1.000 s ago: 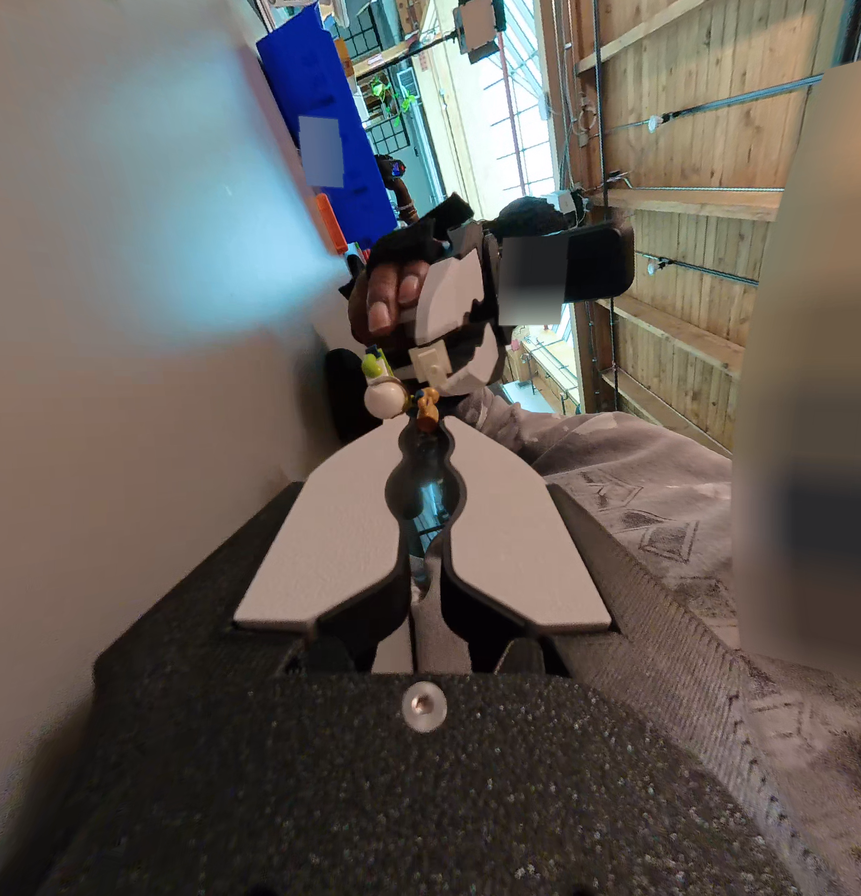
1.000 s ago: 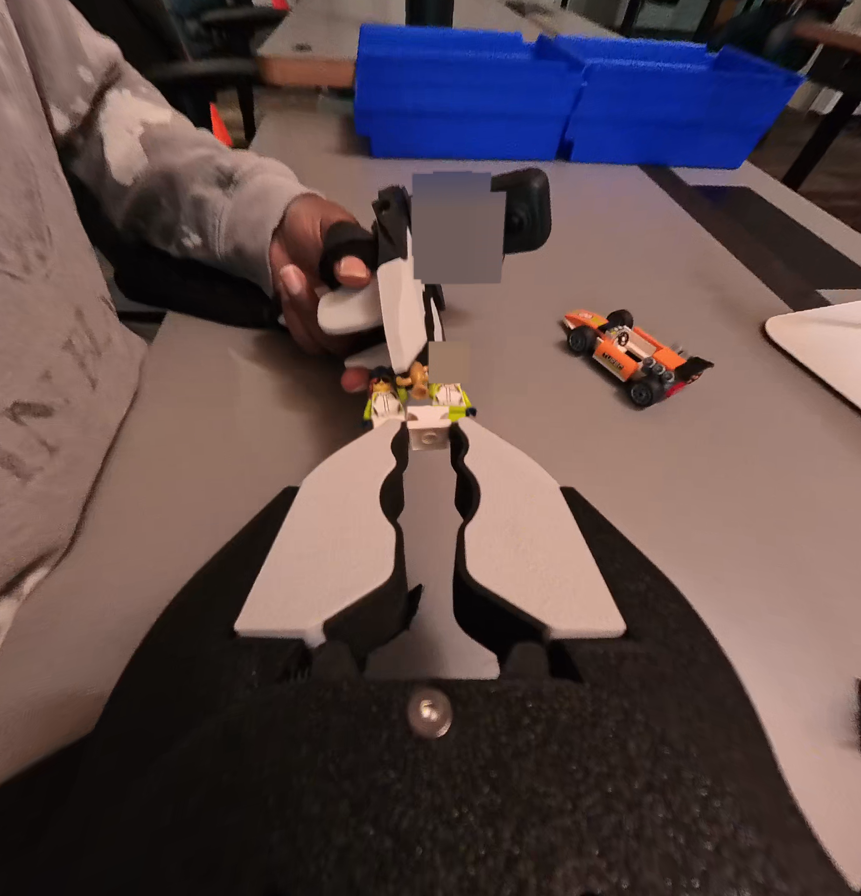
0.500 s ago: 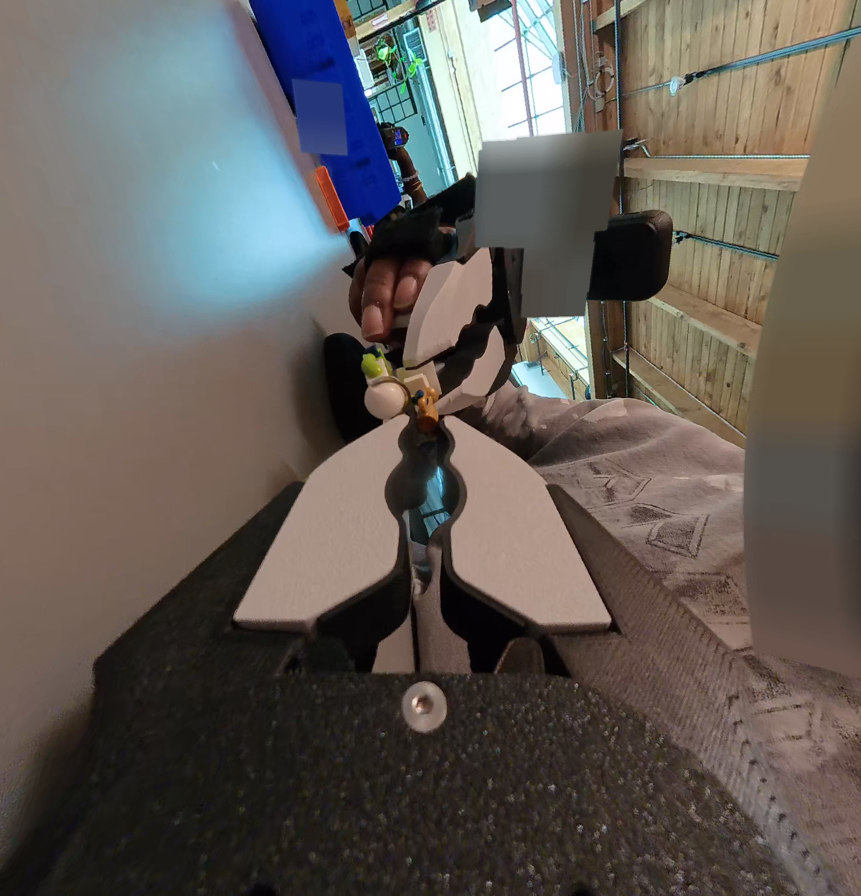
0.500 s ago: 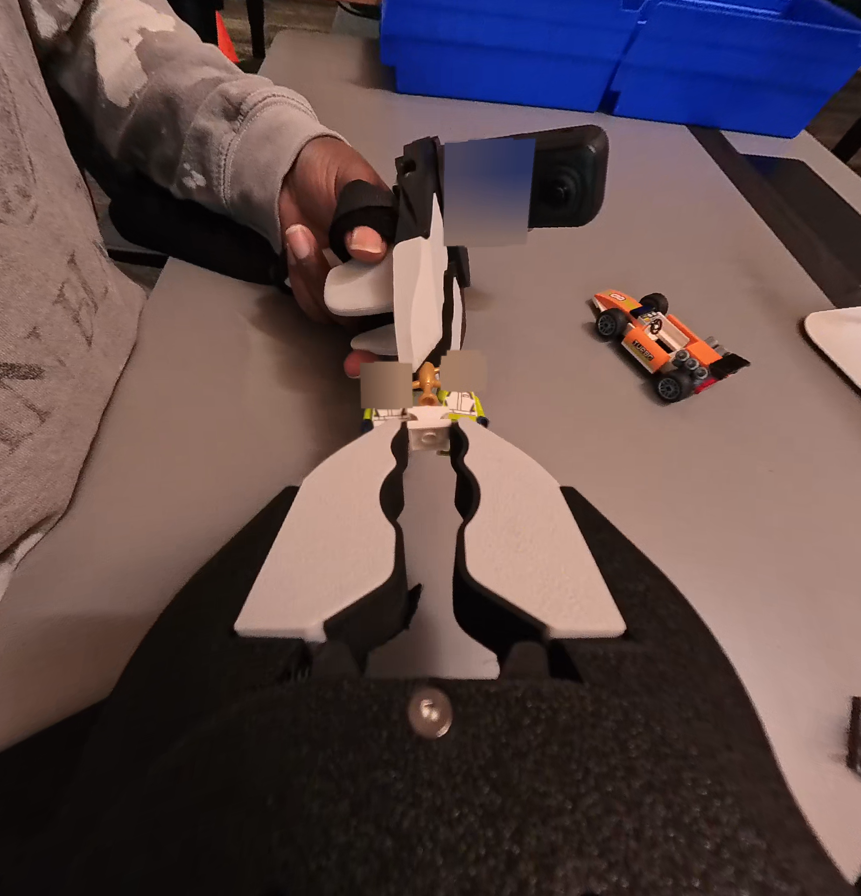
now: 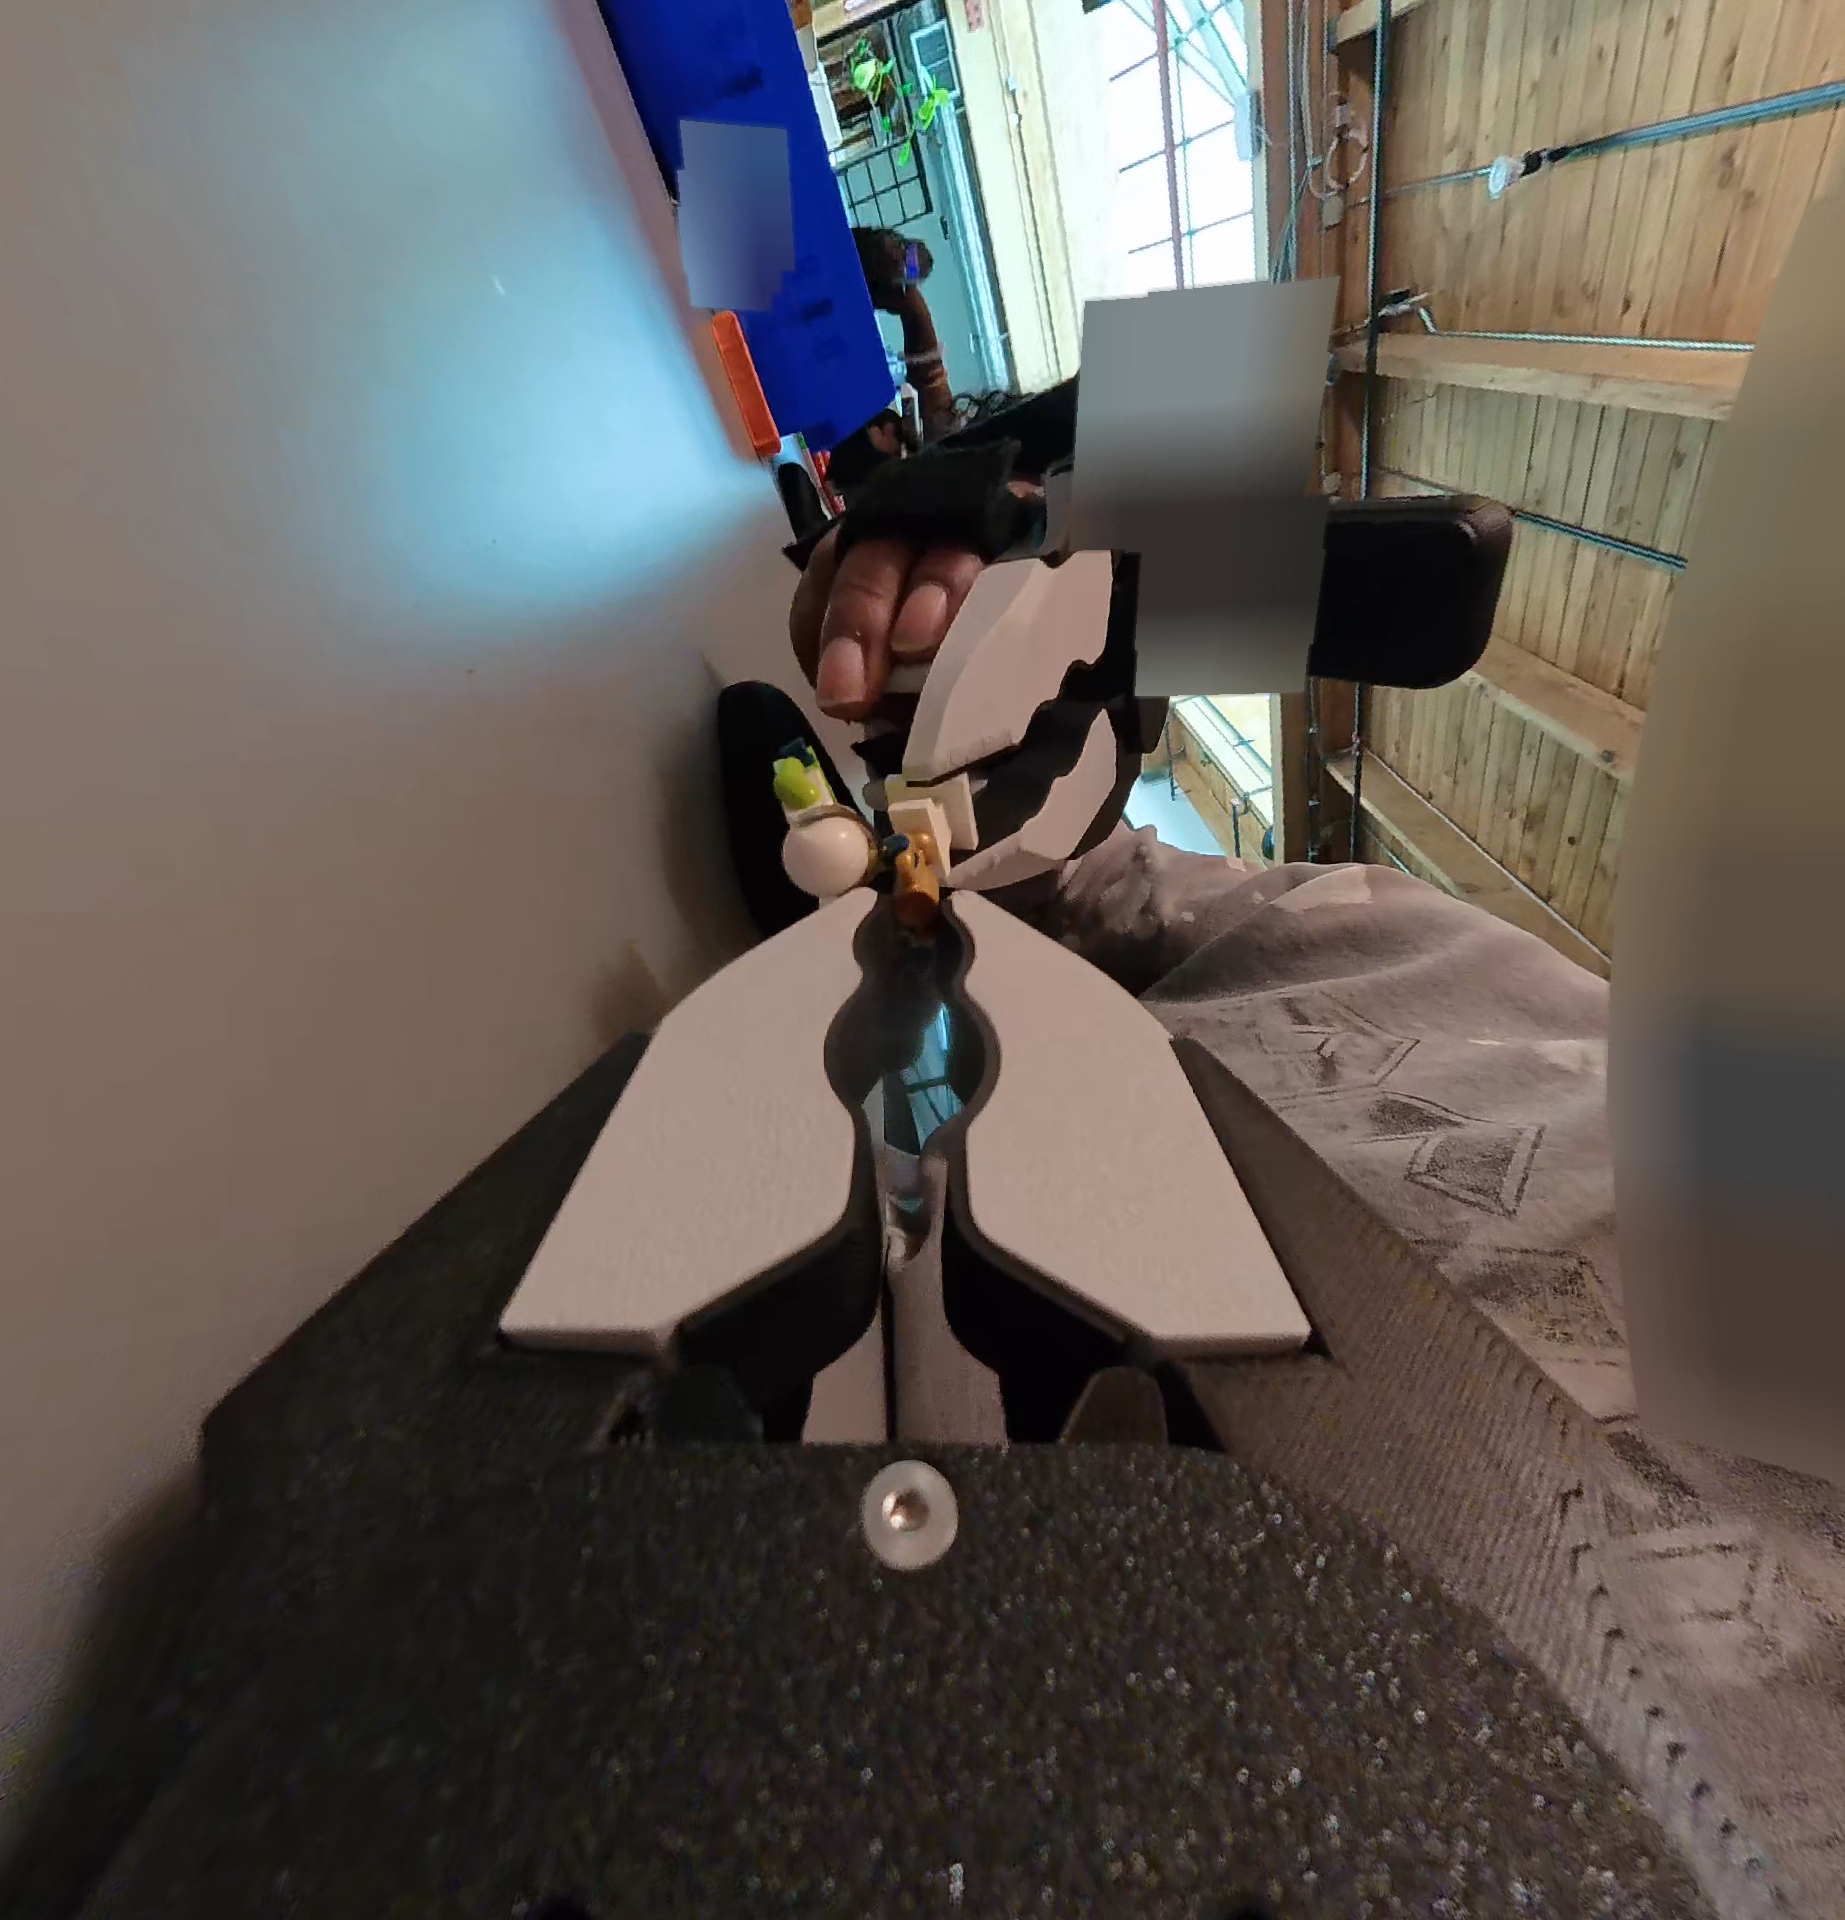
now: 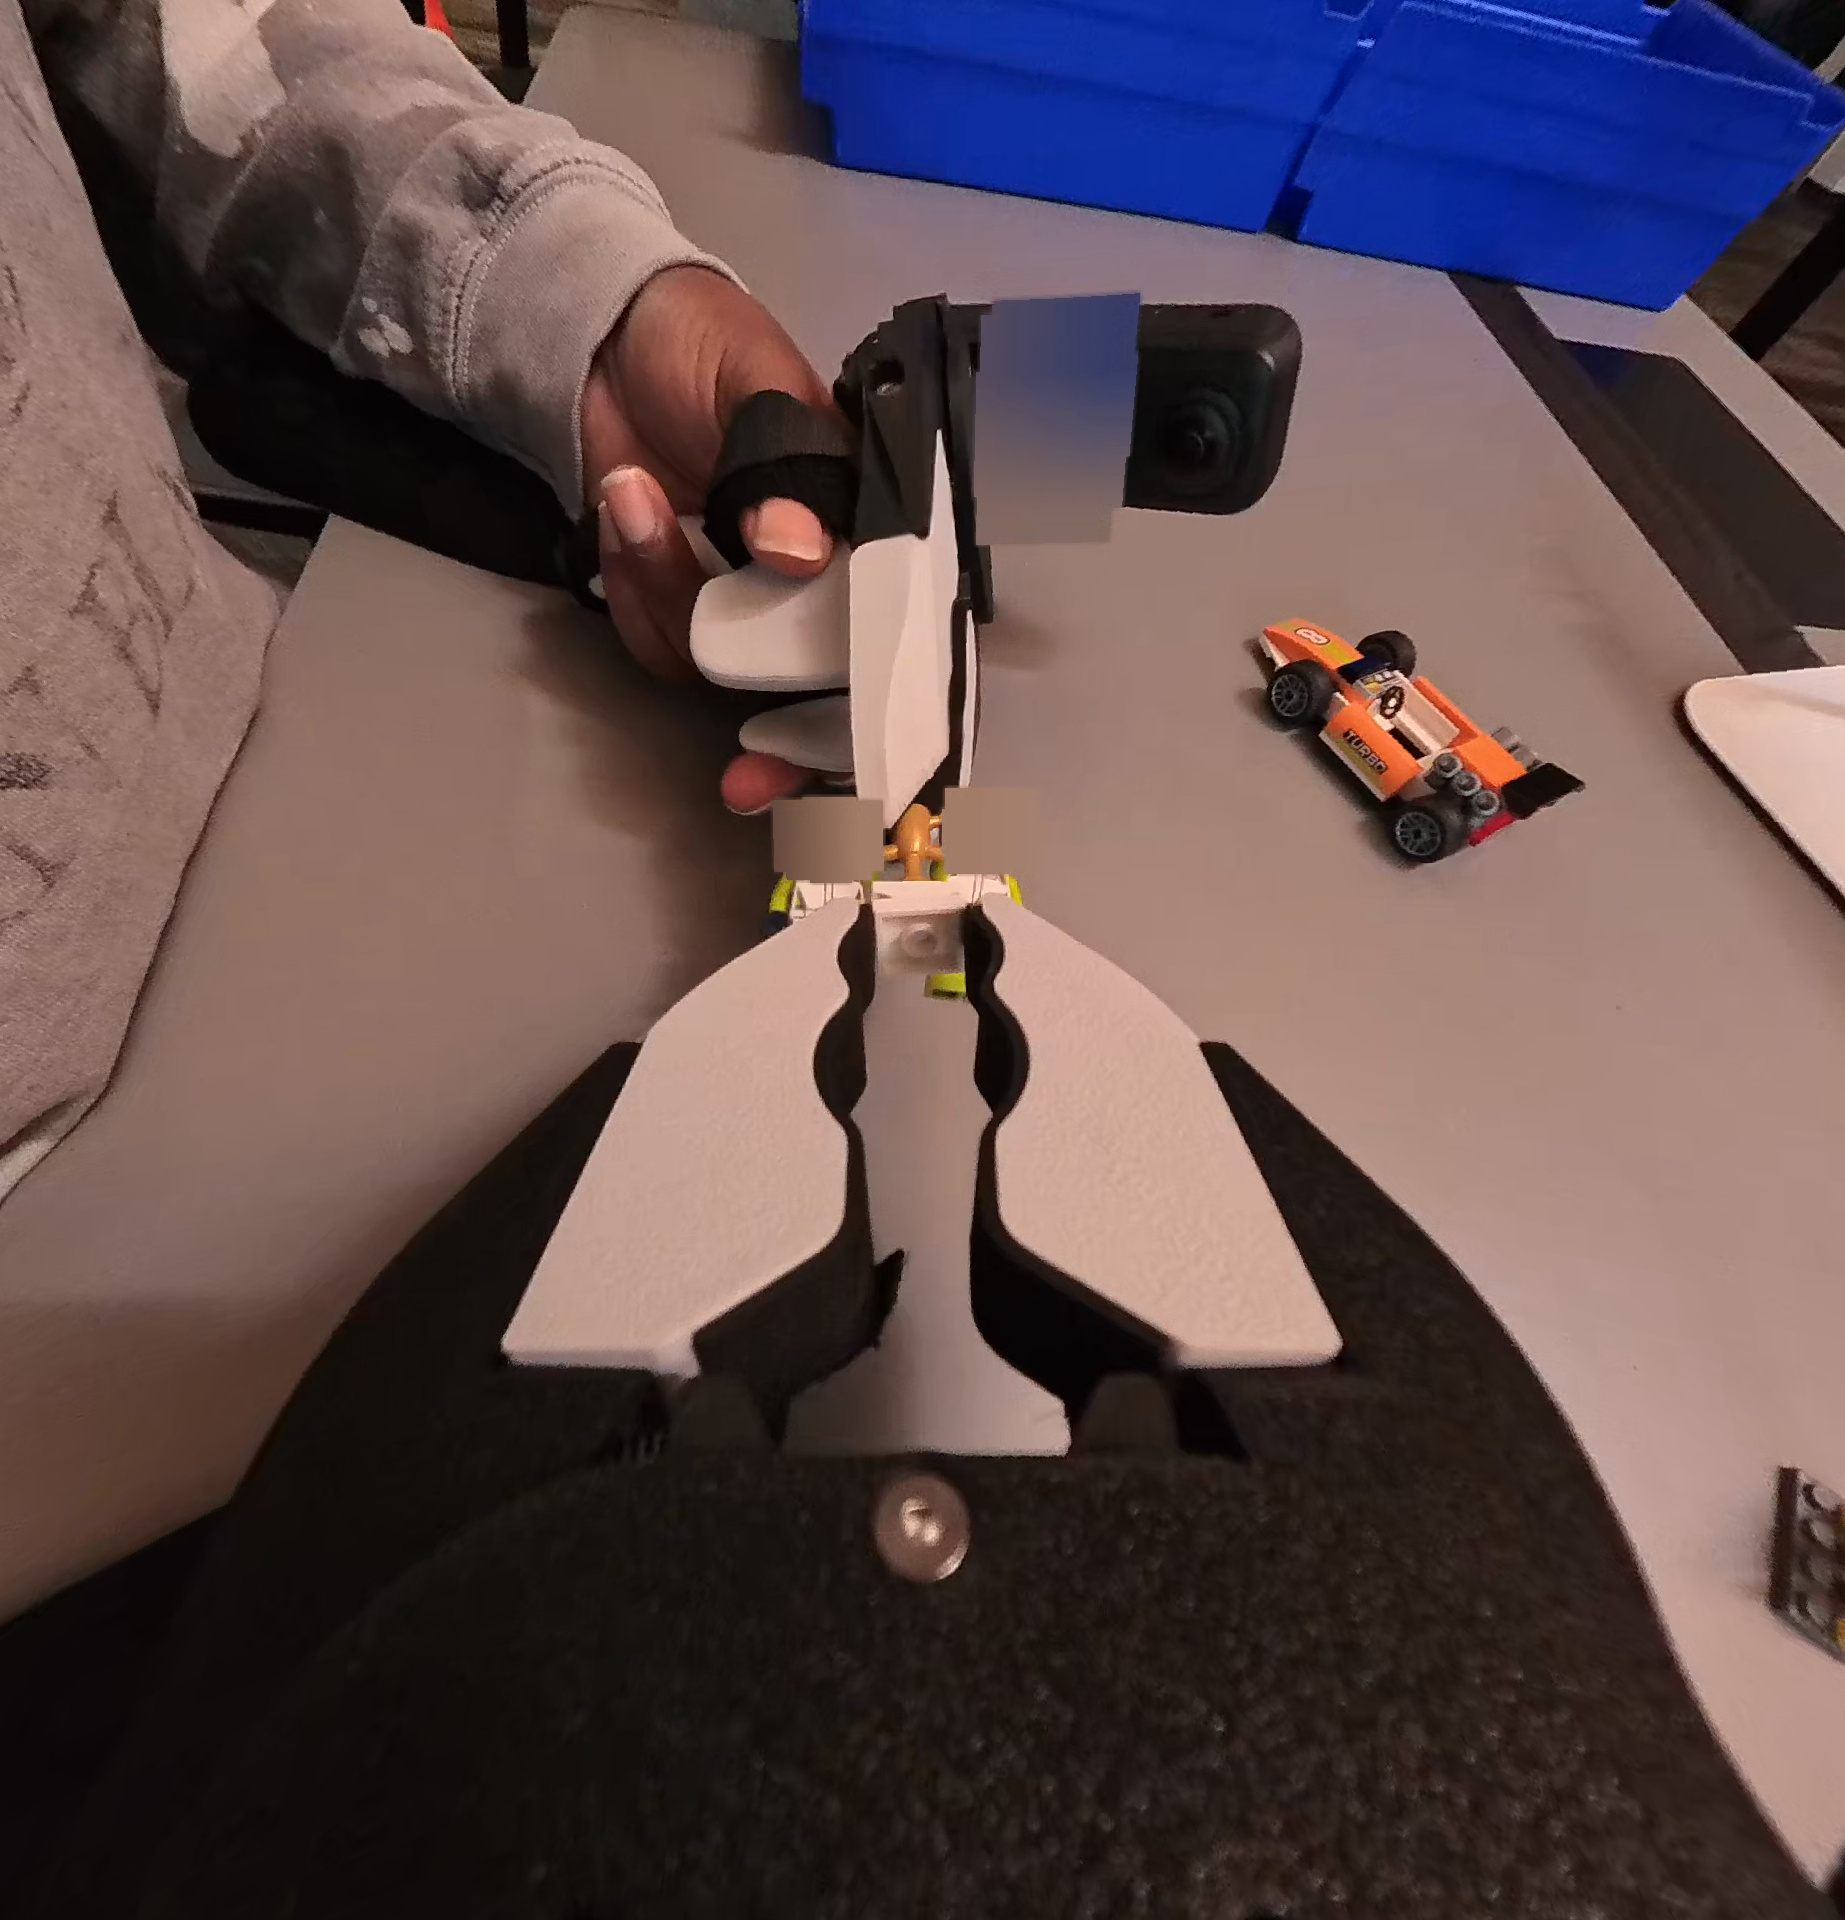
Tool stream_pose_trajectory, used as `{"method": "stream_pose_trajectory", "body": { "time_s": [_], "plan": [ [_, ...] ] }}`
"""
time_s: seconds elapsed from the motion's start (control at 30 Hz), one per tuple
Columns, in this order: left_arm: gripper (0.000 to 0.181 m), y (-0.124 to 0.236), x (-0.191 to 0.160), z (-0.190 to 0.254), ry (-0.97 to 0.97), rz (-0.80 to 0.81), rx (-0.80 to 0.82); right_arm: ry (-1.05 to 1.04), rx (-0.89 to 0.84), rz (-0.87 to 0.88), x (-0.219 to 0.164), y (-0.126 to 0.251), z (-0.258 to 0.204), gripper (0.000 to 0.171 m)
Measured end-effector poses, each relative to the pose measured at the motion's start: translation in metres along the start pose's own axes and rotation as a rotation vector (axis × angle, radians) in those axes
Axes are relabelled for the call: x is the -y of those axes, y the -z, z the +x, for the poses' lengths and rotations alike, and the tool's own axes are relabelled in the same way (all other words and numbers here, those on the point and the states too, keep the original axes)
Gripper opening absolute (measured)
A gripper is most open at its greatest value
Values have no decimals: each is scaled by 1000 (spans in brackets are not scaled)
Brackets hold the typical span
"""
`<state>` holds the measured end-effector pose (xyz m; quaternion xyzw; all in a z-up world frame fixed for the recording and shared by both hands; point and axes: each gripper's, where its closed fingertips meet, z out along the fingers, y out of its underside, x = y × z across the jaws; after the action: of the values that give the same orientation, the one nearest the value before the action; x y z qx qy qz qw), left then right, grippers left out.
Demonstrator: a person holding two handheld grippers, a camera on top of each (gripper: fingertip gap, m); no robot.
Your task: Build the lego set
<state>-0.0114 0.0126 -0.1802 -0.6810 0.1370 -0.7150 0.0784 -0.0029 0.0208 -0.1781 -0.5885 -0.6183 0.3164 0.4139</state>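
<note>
A small lego assembly is held in the air between both grippers: a white base brick point(image 6: 920, 940), two minifigures with lime-green parts point(image 6: 793, 896) and a gold trophy point(image 6: 915, 842). My right gripper point(image 6: 918, 920) is shut on the white base brick. My left gripper point(image 6: 923, 795) comes in from above, shut on the gold trophy. In the left wrist view my left gripper point(image 5: 913, 906) pinches the trophy point(image 5: 915, 881). A white-helmeted minifigure point(image 5: 822, 850) sits beside it, and the right gripper point(image 5: 965, 831) holds the base brick point(image 5: 933, 805) just beyond.
An orange lego race car point(image 6: 1406, 732) stands on the grey table point(image 6: 1313, 1039) to the right. Blue bins point(image 6: 1313, 114) line the far edge. A white tray point(image 6: 1811, 769) is at the right edge. A black and yellow lego piece point(image 6: 1827, 1579) lies near right. The grippers are tip to tip, or close to it.
Both grippers stay shut on the assembly. The left gripper and hand now show larger and closer in the right wrist view, and that view has tilted down toward the table.
</note>
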Motion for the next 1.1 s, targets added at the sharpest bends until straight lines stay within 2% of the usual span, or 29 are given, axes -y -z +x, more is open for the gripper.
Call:
{"method": "stream_pose_trajectory", "body": {
  "time_s": [0.23,0.4,0.53,0.9,1.1],
  "plan": [
    [7,2,8,13,15,55,-88,-68,-26,155,12,3,2,16],
    [7,3,17,25,36,117,-162,-119,-106,293,24,8,8,16],
    [8,0,24,33,35,167,-190,-120,-192,340,31,14,15,16],
    [8,-3,15,25,-105,63,-4,4,-215,166,20,11,9,16],
    [8,-4,12,23,-126,36,27,3,-214,169,18,10,7,16]
  ]
}}
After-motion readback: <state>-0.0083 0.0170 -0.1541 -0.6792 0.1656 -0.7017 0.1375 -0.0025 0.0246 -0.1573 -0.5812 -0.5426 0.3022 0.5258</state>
